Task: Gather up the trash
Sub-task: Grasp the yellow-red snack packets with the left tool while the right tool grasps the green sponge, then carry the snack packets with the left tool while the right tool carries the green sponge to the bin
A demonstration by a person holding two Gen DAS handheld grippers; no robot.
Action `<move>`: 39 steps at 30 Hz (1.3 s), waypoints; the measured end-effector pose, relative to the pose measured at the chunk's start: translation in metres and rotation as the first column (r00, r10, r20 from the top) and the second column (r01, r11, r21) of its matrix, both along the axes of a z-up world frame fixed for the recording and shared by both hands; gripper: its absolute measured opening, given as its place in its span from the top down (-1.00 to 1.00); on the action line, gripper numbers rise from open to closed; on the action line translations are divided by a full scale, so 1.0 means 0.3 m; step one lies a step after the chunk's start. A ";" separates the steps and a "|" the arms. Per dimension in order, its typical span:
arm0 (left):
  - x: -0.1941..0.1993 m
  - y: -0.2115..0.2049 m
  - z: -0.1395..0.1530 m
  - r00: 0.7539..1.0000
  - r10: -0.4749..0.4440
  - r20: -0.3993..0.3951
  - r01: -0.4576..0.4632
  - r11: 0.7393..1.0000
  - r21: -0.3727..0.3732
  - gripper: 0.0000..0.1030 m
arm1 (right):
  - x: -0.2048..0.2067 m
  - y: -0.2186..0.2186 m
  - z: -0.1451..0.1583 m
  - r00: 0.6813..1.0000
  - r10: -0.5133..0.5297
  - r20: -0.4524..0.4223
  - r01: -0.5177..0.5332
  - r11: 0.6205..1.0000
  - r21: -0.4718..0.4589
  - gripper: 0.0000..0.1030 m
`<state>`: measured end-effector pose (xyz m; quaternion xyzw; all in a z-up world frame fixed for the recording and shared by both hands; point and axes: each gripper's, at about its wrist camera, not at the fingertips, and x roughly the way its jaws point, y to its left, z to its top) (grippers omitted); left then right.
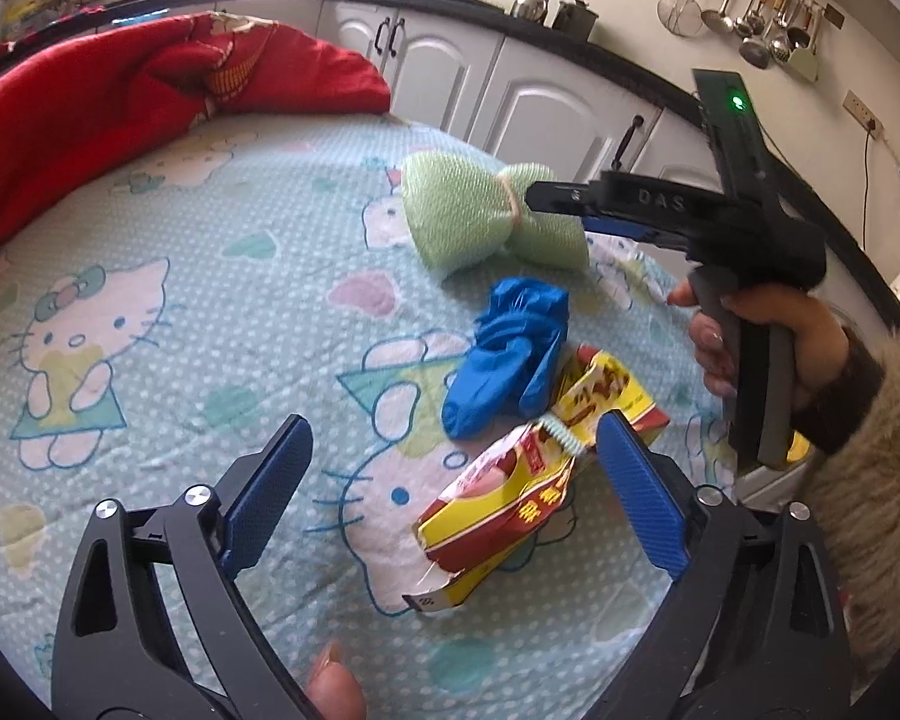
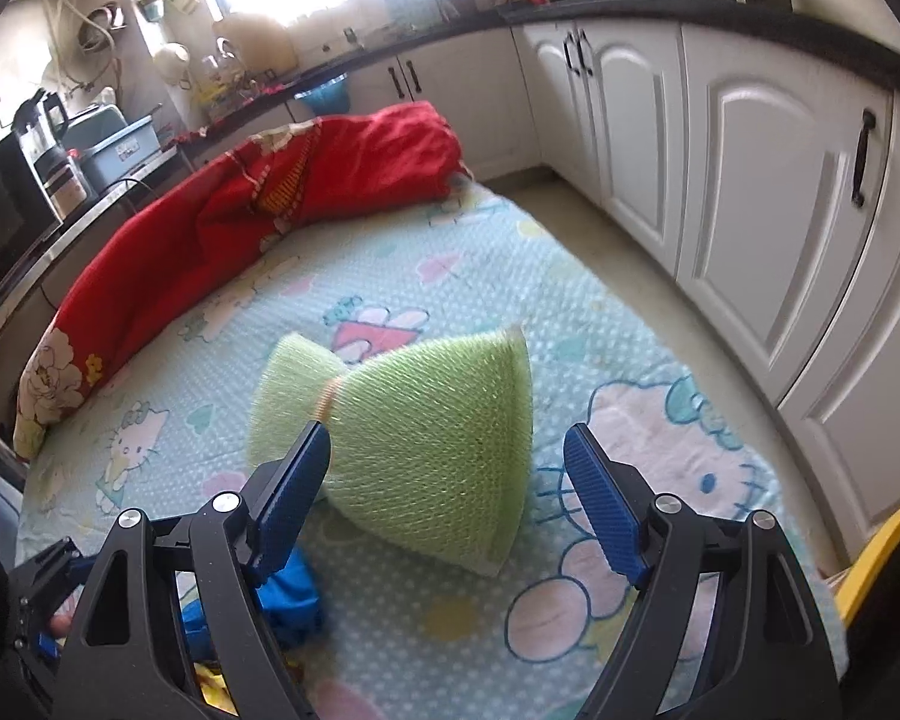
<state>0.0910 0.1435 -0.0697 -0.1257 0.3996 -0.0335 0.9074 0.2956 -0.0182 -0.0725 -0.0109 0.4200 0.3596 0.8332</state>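
Looking from the left wrist, the left gripper (image 1: 453, 468) hangs with jaws apart over the torn snack wrapper (image 1: 510, 486); a blue glove (image 1: 510, 354) lies at its twelve o'clock. Centre, then close. From the right wrist, the right gripper (image 2: 447, 495), jaws apart, straddles the green mesh bundle (image 2: 414, 438); pinch its tied waist at eleven o'clock.

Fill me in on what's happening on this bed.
A person holds a gripper in each hand over a cartoon-print sheet to collect trash. The left gripper is open, its jaws either side of a torn red-and-yellow wrapper without pressing it. The right gripper is open too, lined up on a green mesh bundle. A crumpled blue glove lies between the two items. Nothing has been picked up yet.
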 end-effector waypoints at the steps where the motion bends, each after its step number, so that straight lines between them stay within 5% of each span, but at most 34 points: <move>1: 0.000 -0.001 -0.006 1.000 -0.001 -0.008 0.001 1.000 0.004 -0.60 | 0.001 -0.003 -0.008 1.000 0.007 -0.010 -0.007 1.000 0.010 -0.50; 6: -0.013 0.006 -0.019 1.000 -0.010 -0.019 0.009 1.000 -0.017 -0.48 | -0.017 -0.037 -0.027 0.998 0.020 -0.053 -0.016 0.997 0.081 -0.16; 11: -0.030 -0.022 -0.028 0.999 -0.039 -0.037 0.039 0.999 0.004 -0.21 | -0.076 -0.097 -0.009 0.999 0.016 -0.034 -0.013 0.995 0.102 0.35; 14: -0.041 -0.042 -0.025 0.998 -0.060 -0.032 0.061 0.998 0.010 0.05 | -0.130 -0.134 0.008 0.999 0.038 0.004 -0.038 0.993 0.109 0.49; 25: -0.092 -0.133 -0.003 0.991 -0.132 -0.030 0.134 0.985 0.109 0.16 | -0.359 -0.200 0.049 0.974 0.094 0.205 -0.102 0.994 0.031 0.65; 39: -0.104 -0.230 0.062 0.986 -0.164 0.032 0.157 0.976 0.152 0.26 | -0.429 -0.370 0.146 0.964 -0.003 0.265 -0.020 0.997 0.081 0.70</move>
